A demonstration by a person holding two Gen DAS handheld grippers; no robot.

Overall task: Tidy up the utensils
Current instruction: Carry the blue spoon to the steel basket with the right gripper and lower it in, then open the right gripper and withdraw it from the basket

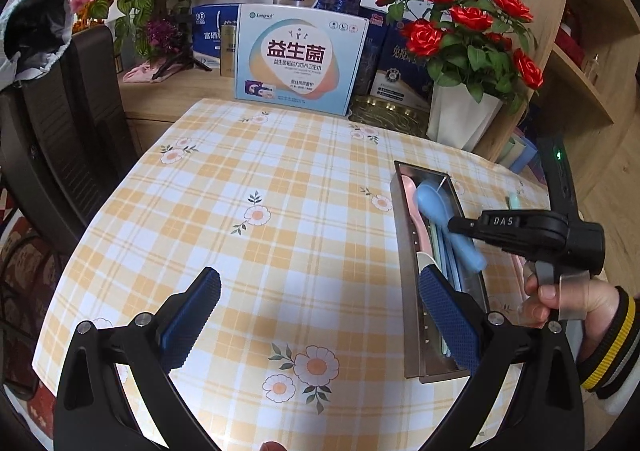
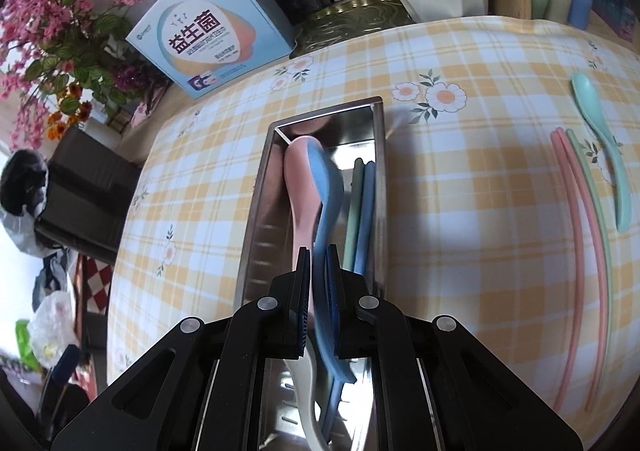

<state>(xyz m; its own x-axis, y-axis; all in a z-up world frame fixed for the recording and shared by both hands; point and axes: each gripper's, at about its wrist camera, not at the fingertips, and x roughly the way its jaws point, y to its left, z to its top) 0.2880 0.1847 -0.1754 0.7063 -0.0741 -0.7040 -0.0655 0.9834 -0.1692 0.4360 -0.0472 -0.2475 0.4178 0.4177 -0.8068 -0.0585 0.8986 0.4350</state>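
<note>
item: blue spoon (image 2: 326, 187), plastic by the look, held by its handle between the pads of the right claw (image 2: 317, 293), whose jaws are narrow and pinching it; the bowl points away from the claw and hangs over the steel tray (image 2: 256, 211) directly beneath. handling, as judged: light and stiff, smooth enough to swivel in the pinch, not fragile; the mid-handle hold looks right for lowering it in lengthwise. already in the tray: a pink spoon (image 2: 298, 179) just left of the blue one, a green and a blue chopstick (image 2: 360, 203) along the wall to its right, and a cream spoon (image 2: 304, 379) under the claw at the near end. these crowd the floor of the tray, so the blue spoon will likely have to nest on the pink one rather than lie flat. well to the right of the claw, on the checked counter (image 2: 460, 211): pink chopsticks (image 2: 576, 203), one green chopstick (image 2: 596, 211) beside them, and a mint spoon (image 2: 608, 155), all waiting. the left claw (image 1: 320, 315) hangs wide and empty at the tray's near end, one pad in front of the tray, whether touching it cannot be told. beyond the tray: a printed box (image 2: 208, 47) and a white vase of red roses (image 1: 464, 119), clear of the work.
</note>
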